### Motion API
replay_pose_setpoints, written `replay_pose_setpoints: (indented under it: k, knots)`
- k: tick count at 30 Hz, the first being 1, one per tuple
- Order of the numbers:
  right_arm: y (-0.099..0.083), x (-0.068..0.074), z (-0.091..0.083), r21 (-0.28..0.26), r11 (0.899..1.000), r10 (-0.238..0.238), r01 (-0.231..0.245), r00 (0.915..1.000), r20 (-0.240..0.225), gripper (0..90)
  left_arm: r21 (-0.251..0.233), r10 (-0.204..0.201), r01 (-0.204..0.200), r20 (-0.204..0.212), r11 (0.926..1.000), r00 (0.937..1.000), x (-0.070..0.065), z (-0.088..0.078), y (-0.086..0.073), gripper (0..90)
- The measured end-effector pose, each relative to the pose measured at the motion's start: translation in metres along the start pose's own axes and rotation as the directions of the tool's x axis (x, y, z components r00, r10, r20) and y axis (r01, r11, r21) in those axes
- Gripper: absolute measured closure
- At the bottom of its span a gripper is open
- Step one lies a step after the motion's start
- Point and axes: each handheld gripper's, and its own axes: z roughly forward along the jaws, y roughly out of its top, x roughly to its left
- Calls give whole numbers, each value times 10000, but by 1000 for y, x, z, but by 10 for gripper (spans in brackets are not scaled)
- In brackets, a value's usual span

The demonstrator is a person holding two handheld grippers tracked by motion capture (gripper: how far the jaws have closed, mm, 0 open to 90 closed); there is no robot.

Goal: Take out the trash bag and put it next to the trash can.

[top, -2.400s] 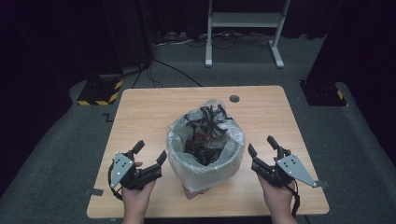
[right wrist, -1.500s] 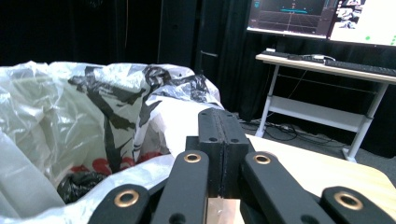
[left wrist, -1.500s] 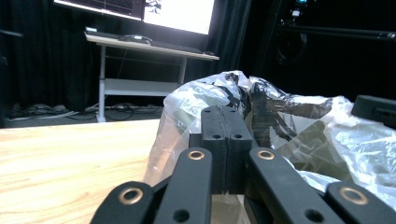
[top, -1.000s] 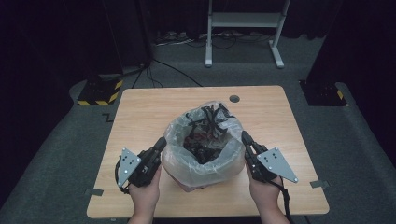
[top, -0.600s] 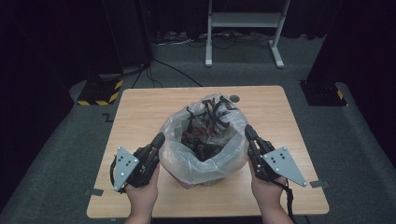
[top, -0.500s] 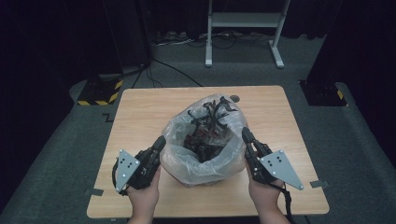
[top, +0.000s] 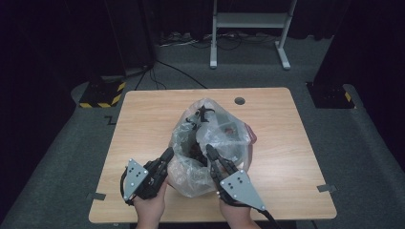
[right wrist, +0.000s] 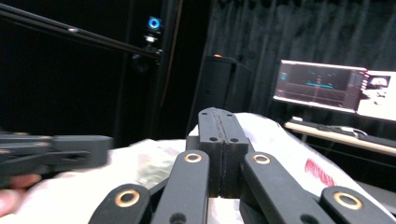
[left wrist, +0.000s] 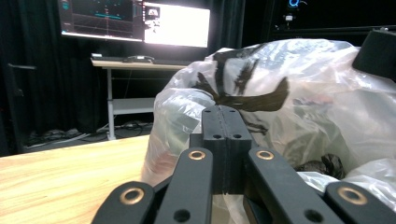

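Closed grippers (top: 168,153) (top: 209,150) against plastic bag (top: 210,143)

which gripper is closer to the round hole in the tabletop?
Right. The right gripper reaches over the near rim of the plastic bag, below the hole. The left gripper sits against the bag's near-left side, farther off. Both jaws shut.

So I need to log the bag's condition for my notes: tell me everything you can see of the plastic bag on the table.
The plastic bag is thin, clear and crinkled, with black printed marks and a red patch on its far right side. It stands bulging near the middle of the wooden table, toward the front edge, its mouth gathered loosely on top. Dark, tangled contents show through the film. The left gripper presses against its left side and the right gripper lies across its front top, both with fingers shut.
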Motion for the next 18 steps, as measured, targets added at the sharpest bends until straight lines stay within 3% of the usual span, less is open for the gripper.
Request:
replay_pose_setpoints:
  k: [7,18]
  knots:
    - [-13,29,6,247,9995,-186,207,9966,-800,900,103,-12,11,91,9999,10000,-2,1,-3,899]
    - [-37,45,7,680,9968,-336,424,9916,-1252,900,184,-229,225,200,9996,9995,-2,0,0,865]
